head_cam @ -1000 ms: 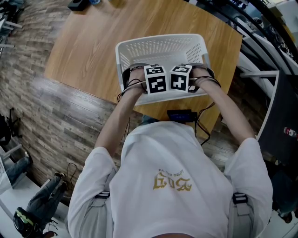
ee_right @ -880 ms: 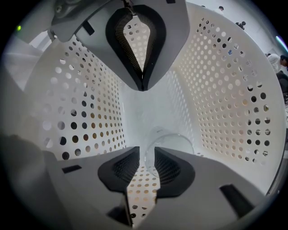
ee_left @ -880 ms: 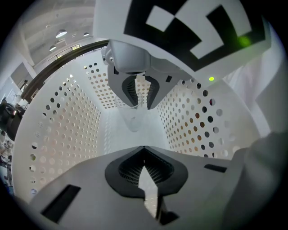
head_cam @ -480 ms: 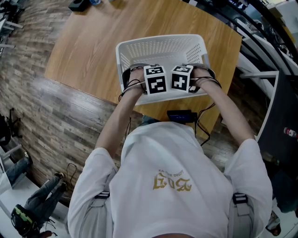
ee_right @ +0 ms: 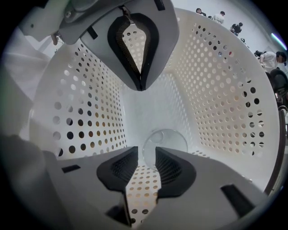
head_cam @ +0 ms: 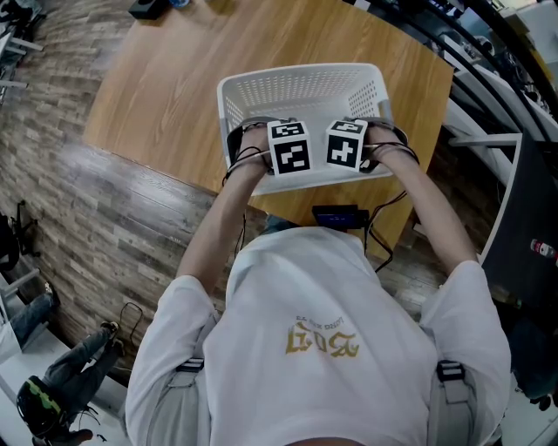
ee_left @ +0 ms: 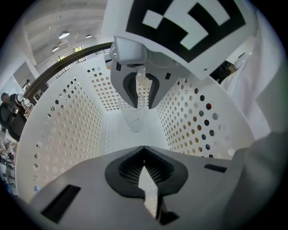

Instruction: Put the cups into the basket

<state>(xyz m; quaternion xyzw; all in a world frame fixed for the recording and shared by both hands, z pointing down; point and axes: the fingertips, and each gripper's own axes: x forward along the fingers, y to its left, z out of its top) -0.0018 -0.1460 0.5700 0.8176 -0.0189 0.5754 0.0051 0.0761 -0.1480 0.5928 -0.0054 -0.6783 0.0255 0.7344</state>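
A white perforated basket (head_cam: 296,74) stands on the wooden table (head_cam: 166,96), and both grippers reach down into its near side. In the head view only their marker cubes show, the left gripper's cube (head_cam: 290,146) beside the right gripper's cube (head_cam: 346,144). My right gripper (ee_right: 147,158) has its jaws opening, and nothing is pressed between the pads. A clear cup (ee_right: 165,143) lies on the basket floor just beyond its fingertips. The left gripper view shows the same clear cup (ee_left: 133,119) under the right gripper's jaws. My left gripper (ee_left: 144,150) is shut and empty.
The basket's walls (ee_left: 67,126) close in on both grippers. A dark device with cables (head_cam: 338,214) sits at the table's near edge by the person's chest. Black objects (head_cam: 144,9) lie at the table's far corner. A metal frame (head_cam: 501,174) stands to the right.
The right gripper's marker cube has shifted slightly right, away from the left one. The left gripper has stayed in place.
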